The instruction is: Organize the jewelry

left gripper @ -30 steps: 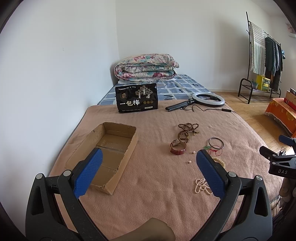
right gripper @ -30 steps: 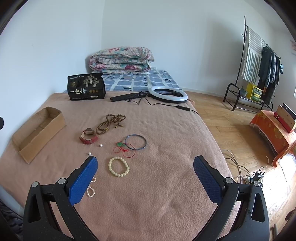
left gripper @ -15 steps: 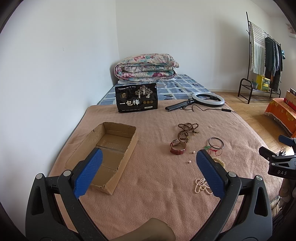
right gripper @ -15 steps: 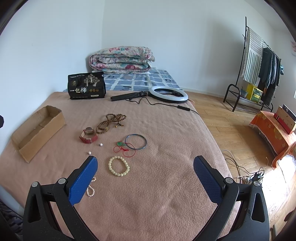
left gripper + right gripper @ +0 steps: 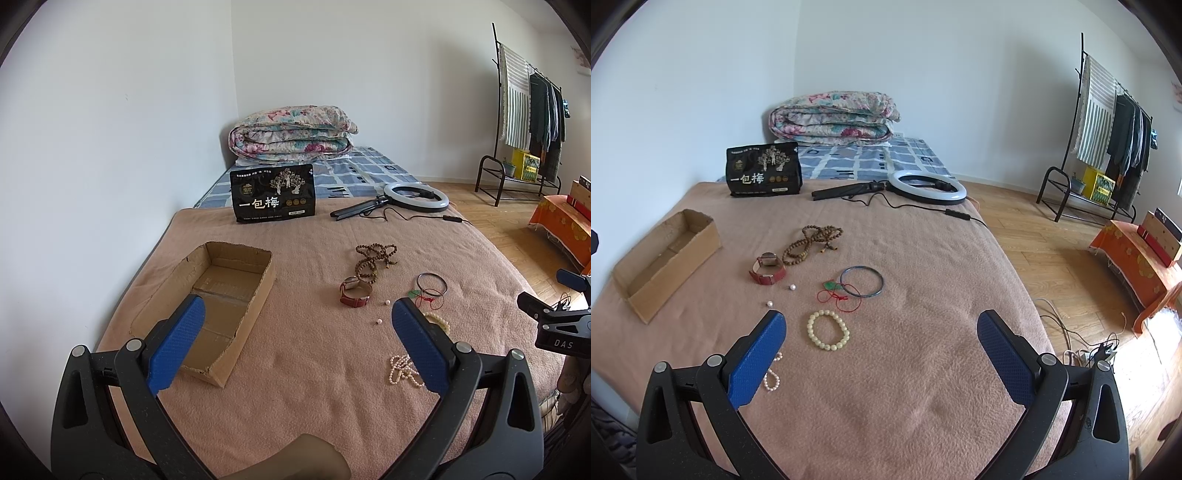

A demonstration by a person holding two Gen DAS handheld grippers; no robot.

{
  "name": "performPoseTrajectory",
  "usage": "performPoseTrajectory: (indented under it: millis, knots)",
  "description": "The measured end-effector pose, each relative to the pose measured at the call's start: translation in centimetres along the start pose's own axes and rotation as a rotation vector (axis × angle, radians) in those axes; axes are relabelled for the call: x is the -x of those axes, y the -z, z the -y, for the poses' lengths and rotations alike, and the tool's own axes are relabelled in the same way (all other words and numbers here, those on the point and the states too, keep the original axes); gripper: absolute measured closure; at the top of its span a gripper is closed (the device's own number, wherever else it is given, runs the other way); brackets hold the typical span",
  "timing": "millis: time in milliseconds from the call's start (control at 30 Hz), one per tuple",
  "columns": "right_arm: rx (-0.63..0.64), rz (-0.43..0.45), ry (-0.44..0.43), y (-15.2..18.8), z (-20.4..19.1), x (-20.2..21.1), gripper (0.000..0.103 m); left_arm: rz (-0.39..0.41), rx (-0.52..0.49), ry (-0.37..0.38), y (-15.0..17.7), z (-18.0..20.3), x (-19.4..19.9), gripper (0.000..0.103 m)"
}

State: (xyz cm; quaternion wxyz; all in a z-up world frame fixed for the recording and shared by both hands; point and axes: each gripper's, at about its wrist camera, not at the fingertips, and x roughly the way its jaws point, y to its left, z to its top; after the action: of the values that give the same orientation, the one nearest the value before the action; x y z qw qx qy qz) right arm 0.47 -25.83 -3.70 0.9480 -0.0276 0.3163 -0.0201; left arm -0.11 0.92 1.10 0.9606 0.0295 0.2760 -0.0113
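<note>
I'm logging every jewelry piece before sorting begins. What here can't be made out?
- Pearl necklace: right wrist view, partly behind the left finger pad.
- Cream bead bracelet: left wrist view, mostly behind the right finger pad.
- Watch dial: too small.

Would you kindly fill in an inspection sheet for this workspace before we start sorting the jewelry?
Surface: pink blanket over a bed, flat.
Job's things: cardboard box open, nothing seen inside; lying loose on the blanket are wooden bead string, red-strap watch, two loose pearls, dark bangle, red-cord pendant, cream bead bracelet, pearl strand.
Clutter: black snack bag, ring light, folded quilt.
Grippers: left tool open, holding nothing; right tool open, holding nothing.
Cables: ring-light lead on the blanket; cords on the floor.
Surroundings: white walls, wood floor, clothes rack.
</note>
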Motion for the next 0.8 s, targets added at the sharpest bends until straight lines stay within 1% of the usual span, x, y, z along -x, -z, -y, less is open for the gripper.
performPoseTrajectory:
  millis: [400,600,733,800]
  knots:
    - [0.005,-0.008,-0.002,0.1,-0.1,-0.1,0.000,-0.009,0.002,-0.001,0.0,-0.4,-0.7,0.000]
    - [0.004,-0.027,-0.006,0.0,-0.1,-0.6,0.001,-0.041,-0.020,-0.001,0.7,-0.1,-1.8,0.000]
    - [0.002,-0.050,-0.012,-0.2,0.1,-1.1,0.000,-0.060,-0.049,-0.014,1.1,0.5,-2.8,0.000]
    - [0.002,-0.062,-0.013,-0.3,0.3,-1.4,0.000,-0.078,-0.059,-0.004,1.3,0.6,-3.2,0.000]
